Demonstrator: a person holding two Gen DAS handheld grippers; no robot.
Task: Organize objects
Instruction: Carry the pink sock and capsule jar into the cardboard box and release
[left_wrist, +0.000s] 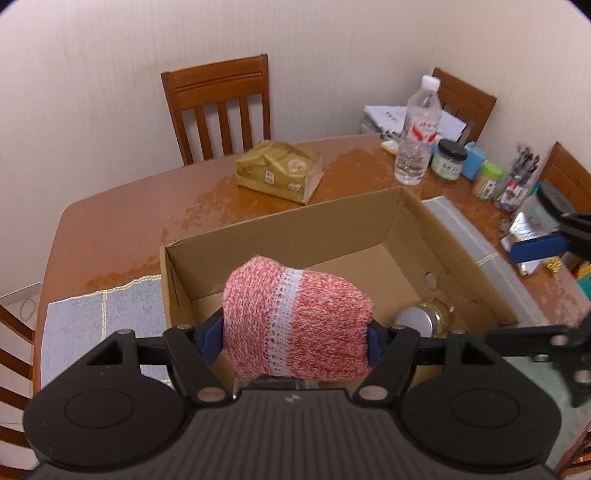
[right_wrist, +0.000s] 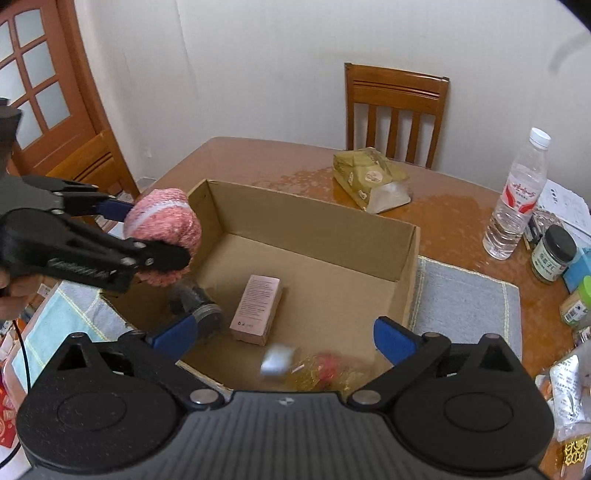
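A pink knitted pouch (left_wrist: 295, 314) with a white band is clamped between the blue pads of my left gripper (left_wrist: 295, 334), which is shut on it over the near left corner of the open cardboard box (left_wrist: 332, 229). The right wrist view shows the pouch (right_wrist: 166, 210) in the left gripper (right_wrist: 147, 236) above the box's (right_wrist: 314, 225) left wall. My right gripper (right_wrist: 286, 336) stands open over the box's near side, nothing between its pads. Below it lies a blurred silver-lidded jar (right_wrist: 280, 363). A pink carton (right_wrist: 256, 310) and a dark bottle (right_wrist: 195, 302) rest on the box floor.
A gold tissue pack (left_wrist: 279, 171) and a water bottle (left_wrist: 417, 136) stand behind the box. Jars, a pen holder (left_wrist: 517, 177) and papers crowd the table's right side. Grey towels (right_wrist: 461, 306) lie under the box. Wooden chairs (left_wrist: 218, 107) ring the table.
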